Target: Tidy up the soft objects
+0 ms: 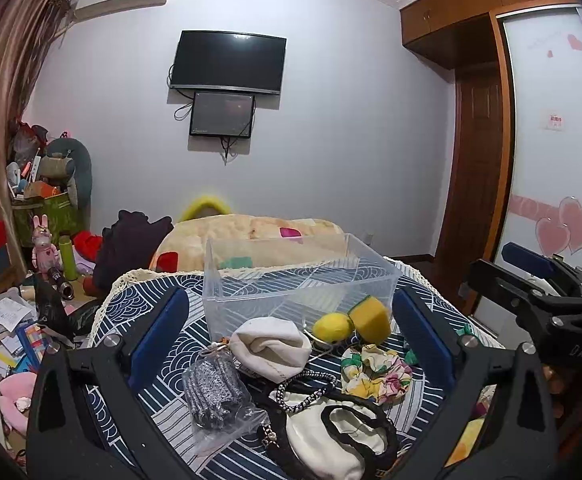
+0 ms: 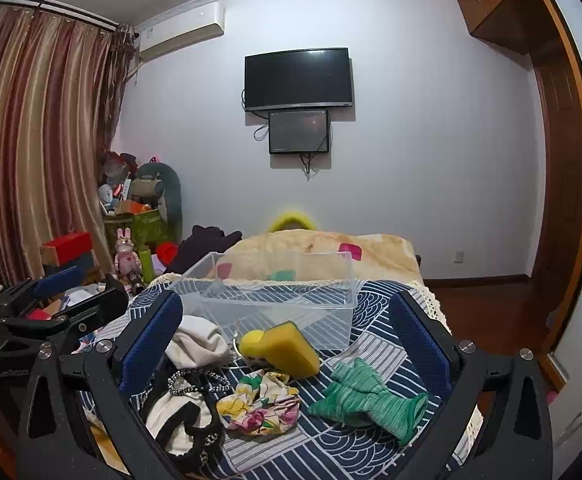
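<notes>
A clear plastic bin (image 1: 227,300) (image 2: 331,312) stands empty on the blue patterned cloth. In front of it lie a yellow sponge (image 1: 371,320) (image 2: 287,346), a yellow ball (image 1: 331,328), a white cloth pouch (image 1: 271,344) (image 2: 199,340), a floral scrunchie (image 1: 375,374) (image 2: 261,402), a grey item in a plastic bag (image 1: 215,394), a black-trimmed white pouch (image 1: 331,436) (image 2: 175,420) and a green knit piece (image 2: 367,398). My left gripper (image 1: 287,344) is open above the pile. My right gripper (image 2: 287,348) is open above the sponge and scrunchie. Both are empty.
The table (image 2: 395,352) edge with lace trim drops to the wood floor (image 2: 483,312) on the right. A bed with a beige blanket (image 2: 323,252) lies behind the bin. Clutter, boxes and toys (image 1: 47,248) fill the floor at left.
</notes>
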`<state>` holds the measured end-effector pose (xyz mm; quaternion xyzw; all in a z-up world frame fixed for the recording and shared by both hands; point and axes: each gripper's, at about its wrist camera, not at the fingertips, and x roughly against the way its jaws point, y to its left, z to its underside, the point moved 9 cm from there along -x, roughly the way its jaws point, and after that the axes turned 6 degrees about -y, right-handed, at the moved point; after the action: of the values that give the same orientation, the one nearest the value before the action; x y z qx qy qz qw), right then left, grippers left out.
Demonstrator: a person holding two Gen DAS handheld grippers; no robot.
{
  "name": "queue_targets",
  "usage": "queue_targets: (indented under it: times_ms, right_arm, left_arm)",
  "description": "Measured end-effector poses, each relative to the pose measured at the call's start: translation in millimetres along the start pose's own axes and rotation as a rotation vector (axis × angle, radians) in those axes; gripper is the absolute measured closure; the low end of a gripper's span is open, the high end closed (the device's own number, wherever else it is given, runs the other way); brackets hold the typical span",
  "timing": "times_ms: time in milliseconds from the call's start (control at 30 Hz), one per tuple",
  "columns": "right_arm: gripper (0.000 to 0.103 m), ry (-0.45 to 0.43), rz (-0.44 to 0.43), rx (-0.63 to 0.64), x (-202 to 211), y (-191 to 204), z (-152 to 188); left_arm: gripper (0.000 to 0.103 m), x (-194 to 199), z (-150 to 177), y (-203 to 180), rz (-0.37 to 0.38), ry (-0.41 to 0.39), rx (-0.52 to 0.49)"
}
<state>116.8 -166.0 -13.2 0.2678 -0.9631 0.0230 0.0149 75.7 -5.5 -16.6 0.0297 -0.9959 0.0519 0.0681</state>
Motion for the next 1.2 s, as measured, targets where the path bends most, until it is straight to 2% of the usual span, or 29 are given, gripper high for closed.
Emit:
queue_targets:
  times_ms: [1200]
  right_arm:
    - [0.000,-0.031,-0.011,-0.009,-0.1,0.6,3.9]
  left_arm:
    - [0.000,0.5,-0.5,-0.3,0.004,0.002,0.009]
